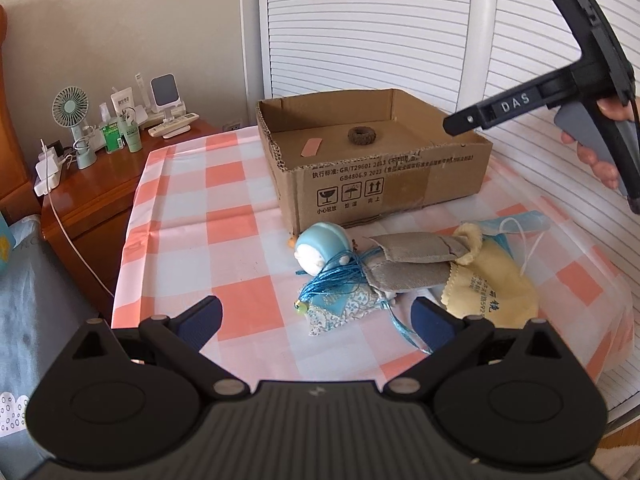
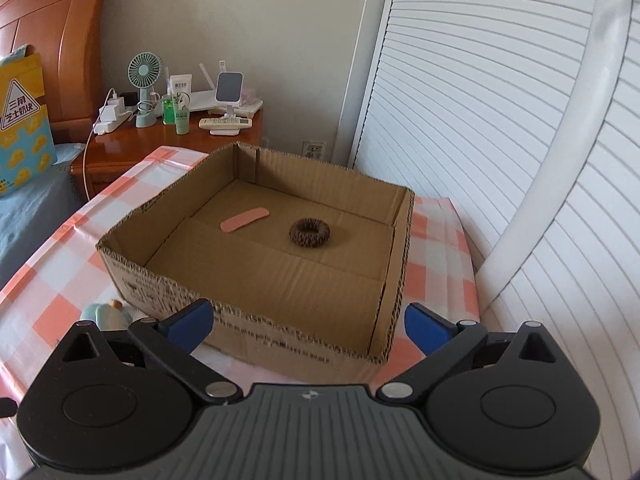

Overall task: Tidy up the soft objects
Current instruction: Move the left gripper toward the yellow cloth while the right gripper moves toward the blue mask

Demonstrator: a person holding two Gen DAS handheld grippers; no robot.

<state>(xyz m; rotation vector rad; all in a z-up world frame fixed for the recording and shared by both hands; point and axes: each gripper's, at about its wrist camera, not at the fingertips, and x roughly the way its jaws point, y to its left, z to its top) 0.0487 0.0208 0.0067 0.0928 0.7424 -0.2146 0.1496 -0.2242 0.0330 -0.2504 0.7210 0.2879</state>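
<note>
An open cardboard box (image 1: 384, 184) stands on the checked tablecloth; it also shows in the right wrist view (image 2: 168, 292). Inside lie a brown hair scrunchie (image 2: 309, 232) and a pink adhesive bandage (image 2: 244, 219). In front of the box lie a blue-capped doll toy (image 1: 322, 246), a blue tassel sachet (image 1: 340, 300), a grey cloth pouch (image 1: 412, 260), a yellow cleaning cloth (image 1: 492, 284) and a blue face mask (image 1: 516, 224). My left gripper (image 1: 316, 318) is open just before the sachet. My right gripper (image 2: 308, 328) is open and empty above the box's near wall.
A wooden nightstand (image 1: 92, 196) at the left holds a small fan (image 1: 74, 120), bottles, remotes and a charger with a cable. White louvred doors (image 1: 360, 32) stand behind the table. A bed with a yellow bag (image 2: 20, 120) lies left.
</note>
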